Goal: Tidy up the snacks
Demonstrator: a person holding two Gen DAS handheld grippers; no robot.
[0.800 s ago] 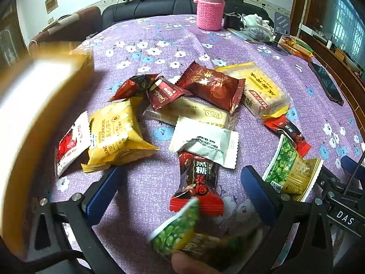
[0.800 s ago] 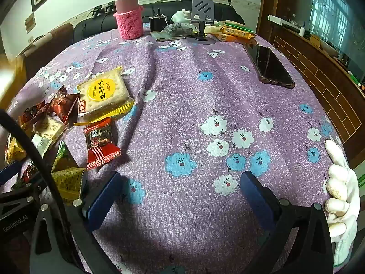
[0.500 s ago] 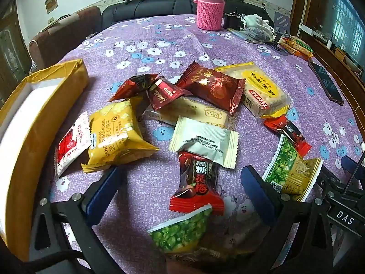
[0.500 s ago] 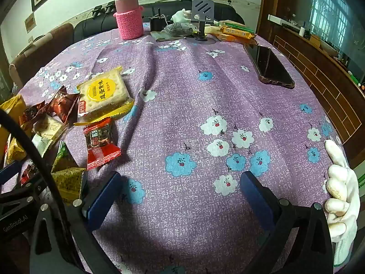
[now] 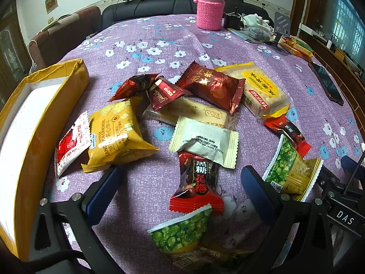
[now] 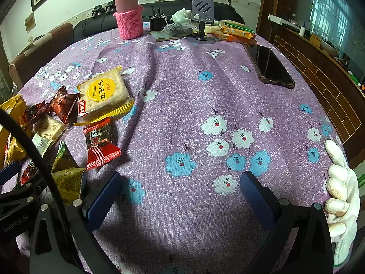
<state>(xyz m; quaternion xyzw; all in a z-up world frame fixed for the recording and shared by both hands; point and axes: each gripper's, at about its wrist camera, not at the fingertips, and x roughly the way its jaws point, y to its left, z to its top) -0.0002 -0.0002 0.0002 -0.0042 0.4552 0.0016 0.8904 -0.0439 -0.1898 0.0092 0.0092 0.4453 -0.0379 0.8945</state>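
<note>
Several wrapped snacks lie in a heap on the purple flowered tablecloth [image 5: 159, 45]. My left gripper [image 5: 180, 182] is open and low over them, with a red plum candy [image 5: 197, 182] and a green pea packet [image 5: 182, 233] between its fingers. A yellow cracker pack [image 5: 116, 134], a white packet [image 5: 203, 139], a dark red packet [image 5: 212, 86] and a yellow biscuit pack [image 5: 262, 91] lie beyond. A yellow cardboard box [image 5: 27, 137], open and white inside, stands at the left. My right gripper [image 6: 180, 194] is open and empty over bare cloth, right of the heap [image 6: 100, 96].
A pink-sleeved flask [image 5: 209, 6] stands at the far side. A black phone [image 6: 269, 66], a phone stand [image 6: 202, 20] and snack bars [image 6: 237, 32] lie at the far right. A white-gloved hand [image 6: 340, 194] rests at the table's right edge.
The yellow box came to rest at the left after being in blurred motion. The green pea packet at the bottom settled flat on the cloth. Both grippers stayed put.
</note>
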